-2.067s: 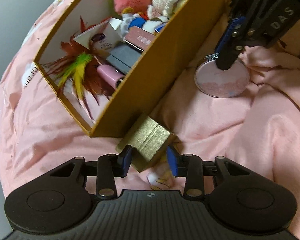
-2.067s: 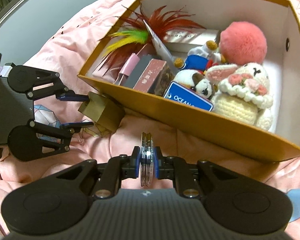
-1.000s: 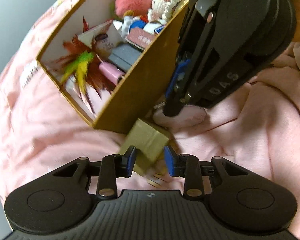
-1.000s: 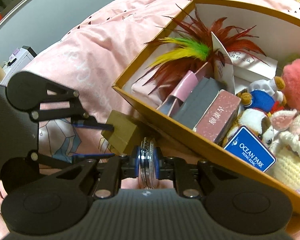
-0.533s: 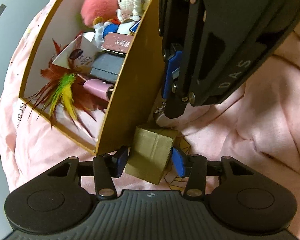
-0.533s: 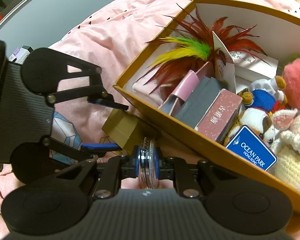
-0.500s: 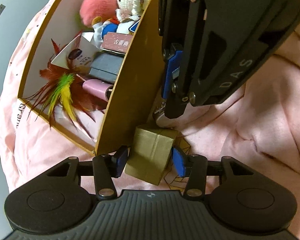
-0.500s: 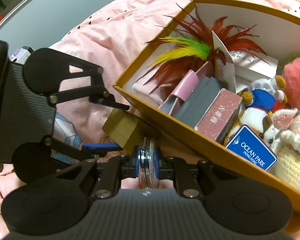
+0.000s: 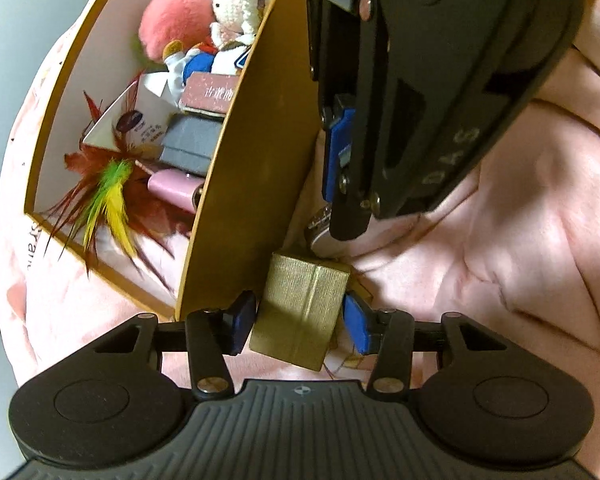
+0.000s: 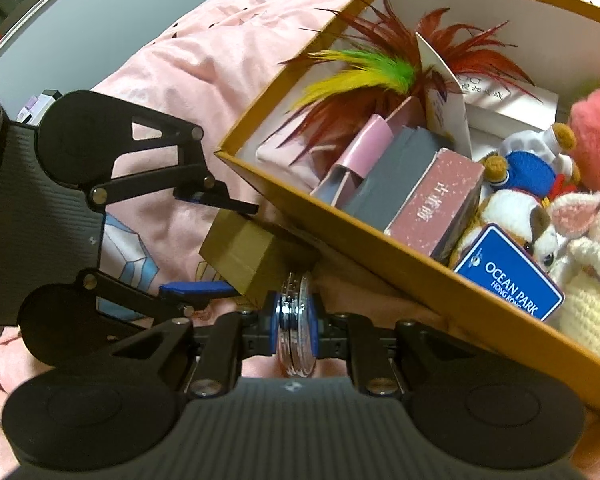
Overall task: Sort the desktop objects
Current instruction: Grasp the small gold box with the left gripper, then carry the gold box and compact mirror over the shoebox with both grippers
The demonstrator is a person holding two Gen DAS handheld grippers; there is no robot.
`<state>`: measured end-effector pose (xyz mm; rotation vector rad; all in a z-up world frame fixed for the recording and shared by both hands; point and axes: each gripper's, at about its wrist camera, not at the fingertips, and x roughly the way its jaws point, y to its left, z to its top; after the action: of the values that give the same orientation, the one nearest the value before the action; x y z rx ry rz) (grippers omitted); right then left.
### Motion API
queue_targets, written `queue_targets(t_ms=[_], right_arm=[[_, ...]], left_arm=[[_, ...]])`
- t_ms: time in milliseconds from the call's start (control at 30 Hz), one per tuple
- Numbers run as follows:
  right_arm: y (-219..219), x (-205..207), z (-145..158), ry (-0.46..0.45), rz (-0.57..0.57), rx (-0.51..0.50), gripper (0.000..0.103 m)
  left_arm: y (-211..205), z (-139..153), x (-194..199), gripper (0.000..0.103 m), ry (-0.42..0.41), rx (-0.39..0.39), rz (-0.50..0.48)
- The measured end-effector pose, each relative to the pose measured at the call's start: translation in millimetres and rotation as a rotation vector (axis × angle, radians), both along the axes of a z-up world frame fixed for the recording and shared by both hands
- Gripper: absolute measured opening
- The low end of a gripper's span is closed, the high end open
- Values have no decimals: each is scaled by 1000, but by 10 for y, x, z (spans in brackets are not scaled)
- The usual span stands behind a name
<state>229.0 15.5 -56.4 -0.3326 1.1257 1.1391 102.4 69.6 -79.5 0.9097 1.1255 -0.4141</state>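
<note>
1. Bedding comes first: a pink blanket [image 9: 520,264] covers the surface, and a big mustard cardboard box [image 9: 256,184] sits on it.
2. Inside that box lie a bunch of red, green and yellow feathers [image 10: 364,72], a pink tube [image 9: 174,189], a grey case [image 10: 392,184], a dusty-red packet with printed characters [image 10: 436,200], a blue "Ocean Park" sign [image 10: 508,276], a fluffy pink ball [image 9: 176,20] and a crocheted bunny [image 9: 236,8].
3. Just outside the box, against its near corner, a small gold box [image 9: 302,312] rests tilted on the blanket.
4. The left gripper [image 9: 300,322] has its fingers spread on either side of the gold box; the blue pads [image 9: 358,322] stand close beside its faces with a small gap showing, so it is not squeezed.
5. The right gripper [image 10: 294,320] is closed tight on a thin round compact [image 10: 296,316], held on edge between the pads, low over the blanket.
6. The compact's edge [image 9: 320,230] is just beyond the gold box, right by the outer wall of the cardboard box.
7. The two grippers are very near each other, the right one looming over the left.
</note>
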Motion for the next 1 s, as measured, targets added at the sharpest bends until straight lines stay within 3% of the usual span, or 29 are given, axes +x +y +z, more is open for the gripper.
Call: queue_targets(t_ms=[300, 500, 800, 1000], right_arm=[[5, -6, -154, 36, -16, -46, 16], [-70, -32, -101, 31, -27, -34, 15], [-292, -47, 91, 25, -60, -2, 15], [-571, 9, 287, 39, -104, 43, 15]], left_arm=[[-48, -70, -46, 57, 0, -2, 10], [-30, -6, -53, 56, -18, -53, 99], [208, 319, -34, 55, -1, -310, 439], [251, 619, -12, 55, 15, -499, 559]])
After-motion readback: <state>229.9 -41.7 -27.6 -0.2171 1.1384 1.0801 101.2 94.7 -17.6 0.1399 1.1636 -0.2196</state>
